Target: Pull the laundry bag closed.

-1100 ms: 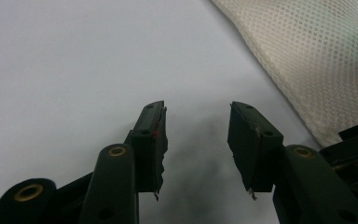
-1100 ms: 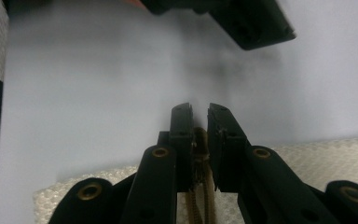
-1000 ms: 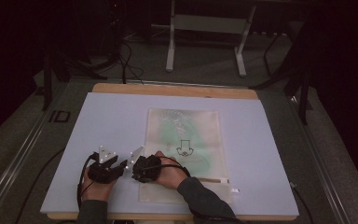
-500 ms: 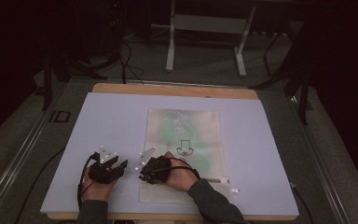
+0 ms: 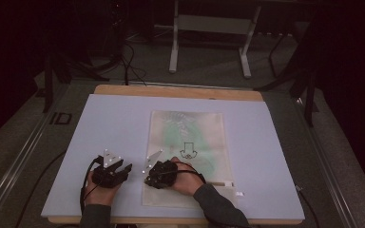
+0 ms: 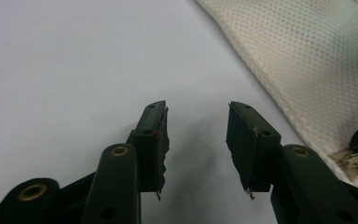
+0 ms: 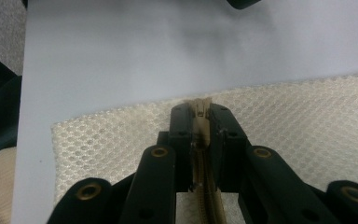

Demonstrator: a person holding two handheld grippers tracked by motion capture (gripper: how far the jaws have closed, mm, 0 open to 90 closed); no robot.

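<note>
A cream mesh bag (image 5: 187, 137) with a green print and a black mark lies flat on the pale table sheet (image 5: 114, 123). Its beige zipper (image 7: 200, 116) runs along the near edge. My right gripper (image 7: 199, 112) is shut on the zipper near the bag's left corner; from above it (image 5: 148, 181) points left. My left gripper (image 5: 126, 168) rests on the sheet just left of the bag. Its jaws (image 6: 196, 116) stand open over bare sheet with nothing between them, and they have just been closing a little. The mesh bag's edge (image 6: 307, 60) lies to their right.
The wooden table edge (image 5: 180, 91) shows at the far side. A white stand (image 5: 209, 28) and cables lie on the floor beyond. A small white tag (image 5: 239, 193) sits by the bag's near right corner. Bare sheet lies left and right of the bag.
My right gripper has slid a little to the right along the bag's near edge, still shut on the zipper. The left hand has stayed in place.
</note>
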